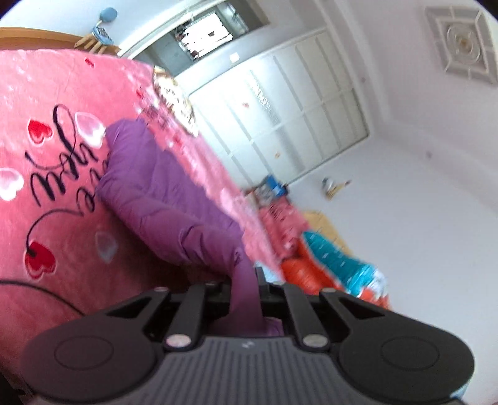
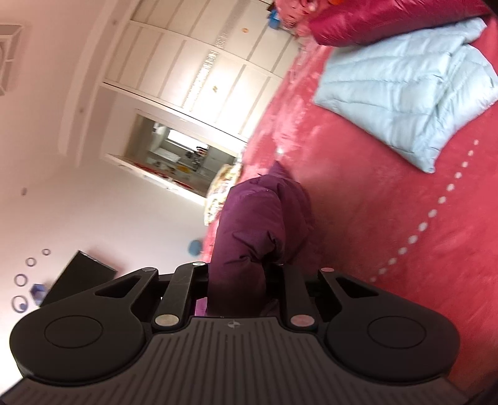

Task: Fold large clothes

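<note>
A purple padded jacket (image 1: pixel 162 190) lies on a pink blanket with red hearts (image 1: pixel 53 174). My left gripper (image 1: pixel 244 280) is shut on a pinched strip of the jacket, and the fabric runs up from between the fingers to the bulk of the garment. In the right wrist view the same purple jacket (image 2: pixel 252 224) bunches up in front of the camera. My right gripper (image 2: pixel 239 274) is shut on another part of it, above the red bed cover (image 2: pixel 404 233). Both views are tilted and blurred.
A folded light blue padded jacket (image 2: pixel 401 90) lies on the bed at the right, with a dark red one (image 2: pixel 382 18) beyond it. Orange and teal garments (image 1: pixel 326 264) are piled at the bed's far end. White wardrobe doors (image 1: pixel 295 102) and a doorway (image 2: pixel 180 152) stand behind.
</note>
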Motion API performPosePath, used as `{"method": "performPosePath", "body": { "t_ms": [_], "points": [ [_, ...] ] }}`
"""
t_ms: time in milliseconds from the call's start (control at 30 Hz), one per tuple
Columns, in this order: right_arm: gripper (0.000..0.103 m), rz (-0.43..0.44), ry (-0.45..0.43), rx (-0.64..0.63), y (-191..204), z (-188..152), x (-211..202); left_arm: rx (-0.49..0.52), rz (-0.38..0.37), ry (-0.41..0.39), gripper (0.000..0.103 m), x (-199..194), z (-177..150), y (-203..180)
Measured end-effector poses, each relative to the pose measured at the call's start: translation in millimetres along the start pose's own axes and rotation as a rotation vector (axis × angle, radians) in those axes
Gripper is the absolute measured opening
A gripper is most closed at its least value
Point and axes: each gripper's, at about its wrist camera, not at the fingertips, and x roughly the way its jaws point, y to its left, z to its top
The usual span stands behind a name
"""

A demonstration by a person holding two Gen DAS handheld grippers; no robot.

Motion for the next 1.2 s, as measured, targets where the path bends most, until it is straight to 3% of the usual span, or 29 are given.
{"method": "performPosePath", "body": {
  "t_ms": [333, 533, 800, 1033, 1200],
  "points": [
    [0.021, 0.163, -0.061, 0.017, 50, -6, -55, 0.019, -0.125, -0.093, 0.006, -64, 15, -45],
    [0.021, 0.216, -0.077, 0.025, 70, 1, -58, -0.018, -0.145, -0.146, 0.006, -66, 26, -51],
    [0.021, 0.228, -0.093, 0.165, 66, 26, 7, -0.081, -0.093, -0.202, 0.006, -11, 70, -25],
    [0.021, 0.174, -0.12, 0.075, 86, 46, 84, -0.111, -0.023, -0.271, 0.007, 50, 116, 1],
    [0.021, 0.138, -0.107, 0.041, 82, 56, 148, -0.135, 0.066, -0.291, 0.007, 93, 139, 31]
  ]
}}
